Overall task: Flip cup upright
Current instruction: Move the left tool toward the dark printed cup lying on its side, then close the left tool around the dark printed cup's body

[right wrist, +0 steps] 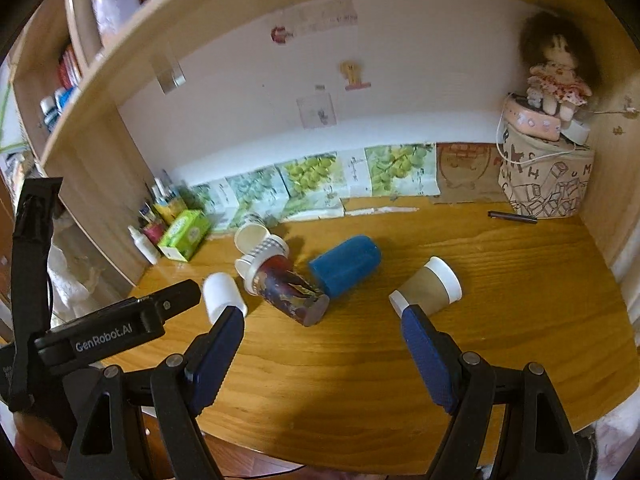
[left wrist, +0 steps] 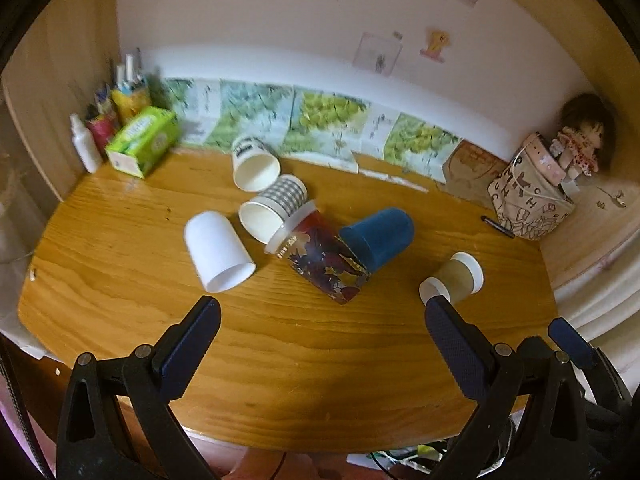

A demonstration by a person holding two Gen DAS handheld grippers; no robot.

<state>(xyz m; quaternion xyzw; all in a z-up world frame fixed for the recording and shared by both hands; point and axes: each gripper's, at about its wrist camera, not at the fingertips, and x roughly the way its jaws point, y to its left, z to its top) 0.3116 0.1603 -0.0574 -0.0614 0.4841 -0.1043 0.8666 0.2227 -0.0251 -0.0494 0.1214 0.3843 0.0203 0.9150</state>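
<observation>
Several cups lie on their sides on the wooden desk [left wrist: 280, 360]. A white cup [left wrist: 216, 254] lies at the left, a checked paper cup [left wrist: 276, 206] and a striped paper cup [left wrist: 254, 164] behind it, a dark patterned cup with a clear lid [left wrist: 320, 260] in the middle, a blue cup [left wrist: 378, 236] beside it, and a brown paper cup [left wrist: 454, 278] at the right. The same cups show in the right wrist view: white [right wrist: 222, 294], patterned [right wrist: 290, 290], blue [right wrist: 346, 264], brown [right wrist: 426, 286]. My left gripper [left wrist: 322, 316] is open and empty, near the desk's front. My right gripper [right wrist: 322, 326] is open and empty, just short of the brown cup.
A green tissue box [left wrist: 142, 142], a white bottle [left wrist: 84, 144] and pen holders [left wrist: 128, 96] stand at the back left. A printed bag [left wrist: 530, 196] with a doll [left wrist: 580, 140] stands at the back right, with a pen [left wrist: 498, 226] before it. Pictures line the back wall.
</observation>
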